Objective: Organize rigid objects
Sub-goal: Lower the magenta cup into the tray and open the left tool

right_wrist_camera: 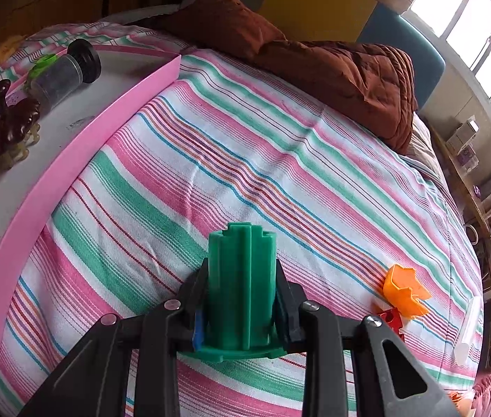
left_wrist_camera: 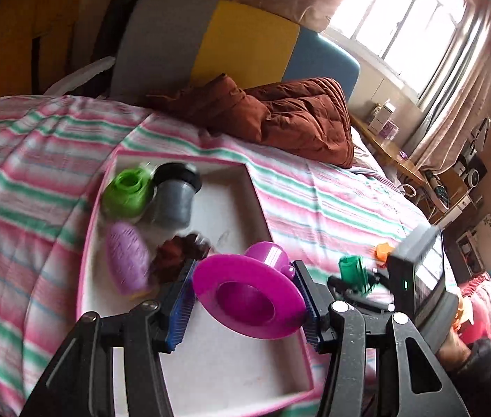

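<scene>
My left gripper (left_wrist_camera: pixel 245 302) is shut on a magenta plastic cup (left_wrist_camera: pixel 250 300) with a wide rim, held above the near end of the pink-edged tray (left_wrist_camera: pixel 250 187). The tray holds a green jar (left_wrist_camera: pixel 129 193), a grey jar with a black cap (left_wrist_camera: pixel 176 191), a purple oval brush (left_wrist_camera: pixel 127 257) and a dark brown clip (left_wrist_camera: pixel 179 252). My right gripper (right_wrist_camera: pixel 242 299) is shut on a green ribbed plastic piece (right_wrist_camera: pixel 242 285) over the striped bedsheet, right of the tray's pink wall (right_wrist_camera: pixel 71 160). That gripper and its green piece (left_wrist_camera: pixel 353 272) also show in the left wrist view.
An orange plastic piece (right_wrist_camera: pixel 405 290) and a small red block (right_wrist_camera: pixel 389 318) lie on the sheet at the right. A white tube (right_wrist_camera: pixel 468 330) lies near the bed's edge. A brown quilt (right_wrist_camera: pixel 332 69) is bunched at the headboard. A cluttered bedside table (left_wrist_camera: pixel 391 146) stands under the window.
</scene>
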Motion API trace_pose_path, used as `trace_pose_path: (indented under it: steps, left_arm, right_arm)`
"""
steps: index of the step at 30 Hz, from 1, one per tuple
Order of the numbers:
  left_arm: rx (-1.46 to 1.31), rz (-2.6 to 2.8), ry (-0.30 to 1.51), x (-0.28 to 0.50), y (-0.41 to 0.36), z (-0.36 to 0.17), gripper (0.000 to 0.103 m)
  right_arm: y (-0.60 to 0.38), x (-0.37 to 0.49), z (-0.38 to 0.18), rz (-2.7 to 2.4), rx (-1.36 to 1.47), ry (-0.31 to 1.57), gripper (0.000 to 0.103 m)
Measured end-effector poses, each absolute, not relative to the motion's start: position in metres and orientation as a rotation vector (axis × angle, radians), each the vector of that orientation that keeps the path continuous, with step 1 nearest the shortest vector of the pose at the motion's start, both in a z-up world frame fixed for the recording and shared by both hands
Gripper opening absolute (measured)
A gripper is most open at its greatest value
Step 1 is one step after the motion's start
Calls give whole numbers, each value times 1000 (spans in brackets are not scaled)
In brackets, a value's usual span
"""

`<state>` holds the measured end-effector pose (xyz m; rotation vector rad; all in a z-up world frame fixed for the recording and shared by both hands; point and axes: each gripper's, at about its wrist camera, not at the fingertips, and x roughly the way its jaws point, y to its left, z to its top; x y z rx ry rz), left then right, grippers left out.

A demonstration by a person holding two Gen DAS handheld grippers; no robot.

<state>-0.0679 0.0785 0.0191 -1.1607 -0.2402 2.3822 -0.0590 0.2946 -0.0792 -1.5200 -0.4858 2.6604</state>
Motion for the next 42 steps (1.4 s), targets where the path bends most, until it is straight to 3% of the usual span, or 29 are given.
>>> trace_pose_path:
  steps: [7,15,20,33,42]
  left_arm:
    - [-1138,2378,-202,-117,112,29,54]
    - [-1336,2384,-77,-167,129,-22,54]
    - [-1353,2381,-59,-169,129,-30,63]
    - [-1129,2572,7,-93,96,20,67]
    - [-1177,2611,36,-29,71,7,72]
  right_arm:
    - [296,-60,-79,2662,-1524,-482,30]
    - [296,-62,-78,2664,-1528,-476,30]
    - [296,-62,-78,2664,-1529,-471,30]
    - [296,-63,-79,2672,-1521,-453,30]
    - [296,-59,-80,2689,-1489,-443,30]
